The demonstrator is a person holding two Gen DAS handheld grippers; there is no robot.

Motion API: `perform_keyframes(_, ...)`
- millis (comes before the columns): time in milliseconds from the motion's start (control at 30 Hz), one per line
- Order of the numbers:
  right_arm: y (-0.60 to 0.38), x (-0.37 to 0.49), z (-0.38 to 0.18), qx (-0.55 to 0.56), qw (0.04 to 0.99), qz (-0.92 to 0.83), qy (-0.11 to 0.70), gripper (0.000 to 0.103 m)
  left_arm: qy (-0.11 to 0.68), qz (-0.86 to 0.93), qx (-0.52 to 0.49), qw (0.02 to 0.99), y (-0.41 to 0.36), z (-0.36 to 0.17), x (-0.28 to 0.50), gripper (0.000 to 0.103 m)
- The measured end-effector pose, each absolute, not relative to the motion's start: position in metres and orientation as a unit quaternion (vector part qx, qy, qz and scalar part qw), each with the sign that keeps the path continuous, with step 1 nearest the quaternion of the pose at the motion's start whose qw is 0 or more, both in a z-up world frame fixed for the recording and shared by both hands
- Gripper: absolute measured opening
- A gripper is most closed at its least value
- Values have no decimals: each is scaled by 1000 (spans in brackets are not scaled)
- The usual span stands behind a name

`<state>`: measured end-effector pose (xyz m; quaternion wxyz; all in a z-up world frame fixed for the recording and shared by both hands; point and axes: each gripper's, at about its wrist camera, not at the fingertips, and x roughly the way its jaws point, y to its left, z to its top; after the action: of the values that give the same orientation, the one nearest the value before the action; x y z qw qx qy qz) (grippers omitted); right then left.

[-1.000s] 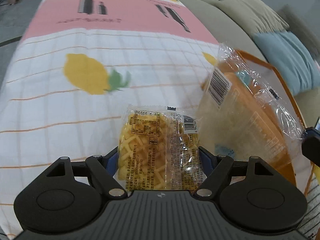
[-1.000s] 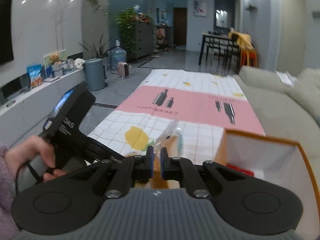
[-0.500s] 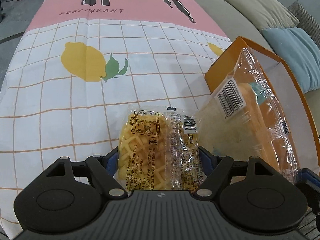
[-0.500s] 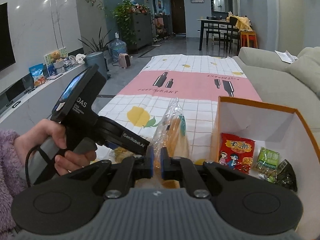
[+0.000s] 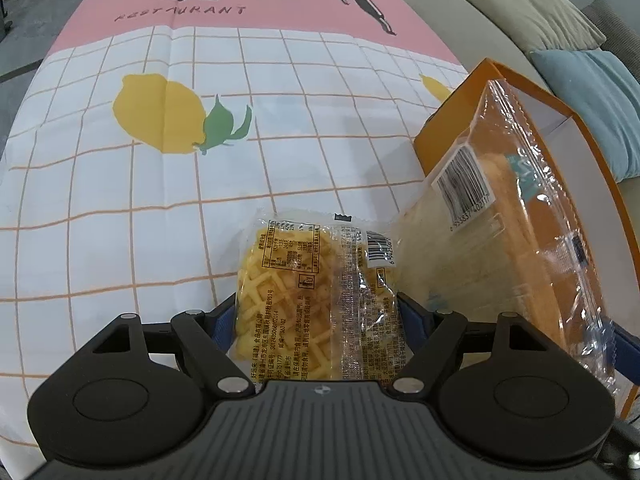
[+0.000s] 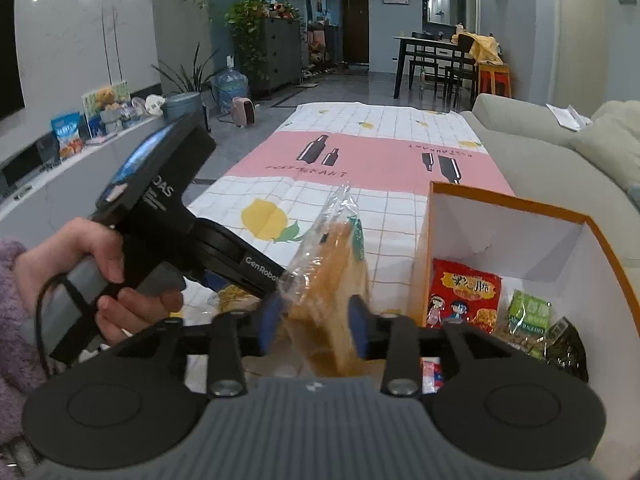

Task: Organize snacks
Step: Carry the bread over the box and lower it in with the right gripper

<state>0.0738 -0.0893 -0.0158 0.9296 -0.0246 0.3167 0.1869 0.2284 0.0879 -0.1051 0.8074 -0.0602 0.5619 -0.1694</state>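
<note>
My left gripper [image 5: 318,312] is shut on a yellow waffle snack packet [image 5: 304,280], held just above the checked tablecloth [image 5: 160,208]. A clear bag of orange bread [image 5: 500,220] leans against the near wall of the orange box [image 5: 452,128]. In the right wrist view my right gripper [image 6: 314,324] has its jaws opening. The bread bag [image 6: 332,280] stands between its blue pads [image 6: 270,320], and they no longer pinch it. The box's white inside [image 6: 508,232] lies just to the right.
The box holds a red snack packet [image 6: 464,300], a green one [image 6: 528,316] and a dark one. A person's hand [image 6: 92,264] grips the left gripper's handle [image 6: 160,220]. A sofa [image 6: 540,152] with cushions runs along the table's right side.
My right gripper's jaws have spread from pinching the bread bag's edge. The bag has come down and leans by the box. The left gripper keeps its hold on the yellow packet.
</note>
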Motion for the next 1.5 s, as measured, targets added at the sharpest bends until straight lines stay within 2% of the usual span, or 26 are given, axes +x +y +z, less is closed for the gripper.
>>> perform_keyframes(233, -71, 91, -40, -67, 917, 174, 353, 38, 556, -177, -54, 810, 86, -104, 226, 90)
perform_keyframes(567, -34, 100, -65, -207, 921, 99, 316, 34, 549, -187, -61, 812, 89, -102, 224, 90)
perform_keyframes(667, -29, 104, -71, -209, 920, 92, 318, 29, 548, -181, -59, 815, 89, -101, 223, 90)
perform_keyframes(867, -43, 105, -60, -166, 932, 93, 308, 22, 539, -174, -70, 821, 97, -91, 220, 90)
perform_keyframes(1067, -82, 112, -35, -35, 940, 112, 321, 21, 513, -164, -99, 837, 115, -65, 212, 90)
perform_keyframes(1333, -115, 105, 4, 102, 941, 151, 285, 21, 468, -148, -116, 863, 133, -25, 202, 90)
perform_keyframes(1500, -134, 84, 32, 153, 944, 178, 230, 21, 448, -151, -138, 870, 134, -3, 193, 90)
